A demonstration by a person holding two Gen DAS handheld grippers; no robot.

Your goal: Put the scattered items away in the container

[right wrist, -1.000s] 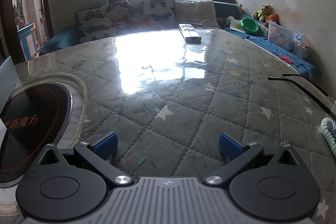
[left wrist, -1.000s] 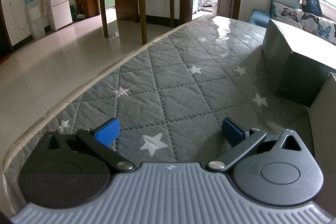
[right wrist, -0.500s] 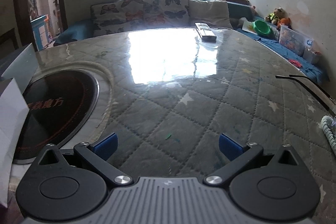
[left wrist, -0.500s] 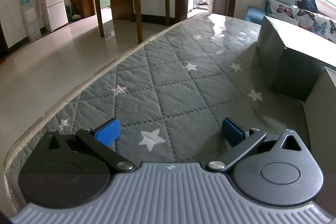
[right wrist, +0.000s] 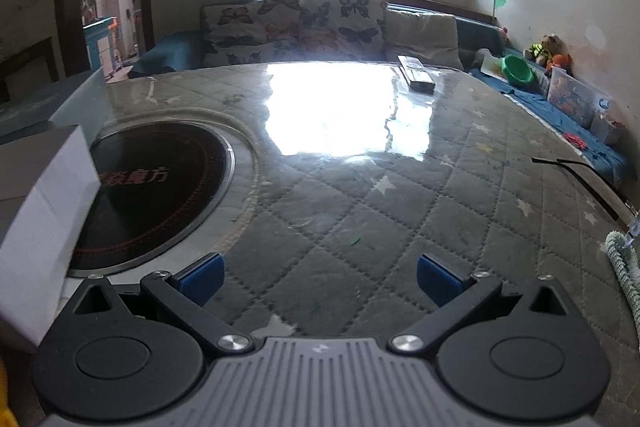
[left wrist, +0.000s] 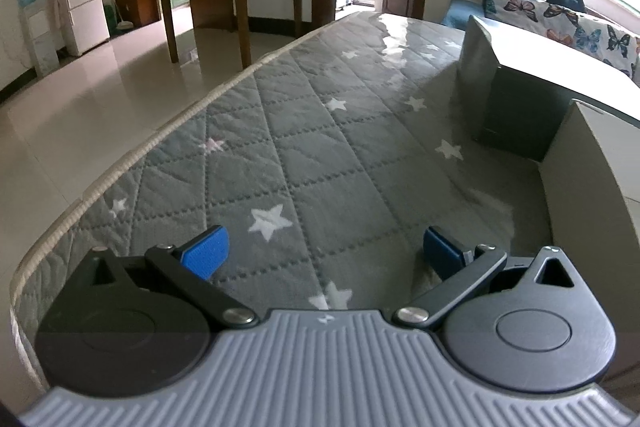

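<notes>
My left gripper (left wrist: 324,253) is open over a grey quilted table cover with white stars (left wrist: 320,131), with nothing between its blue pads. To its right stands an open cardboard box (left wrist: 520,95) with raised flaps. My right gripper (right wrist: 318,277) is also open and holds nothing. A white box flap (right wrist: 44,211) shows at its left edge. A remote control (right wrist: 416,73) lies far across the table. A pair of glasses (right wrist: 580,179) and a pale green coiled cord (right wrist: 624,267) lie at the right edge.
A round black induction hob (right wrist: 156,187) is set into the table left of the right gripper. The table's left edge (left wrist: 160,139) drops to a tiled floor. A sofa with butterfly cushions (right wrist: 300,27) runs behind the table.
Both grippers have swung to the right and stayed open. The box now fills more of the left wrist view, and its white flap has come into the right wrist view.
</notes>
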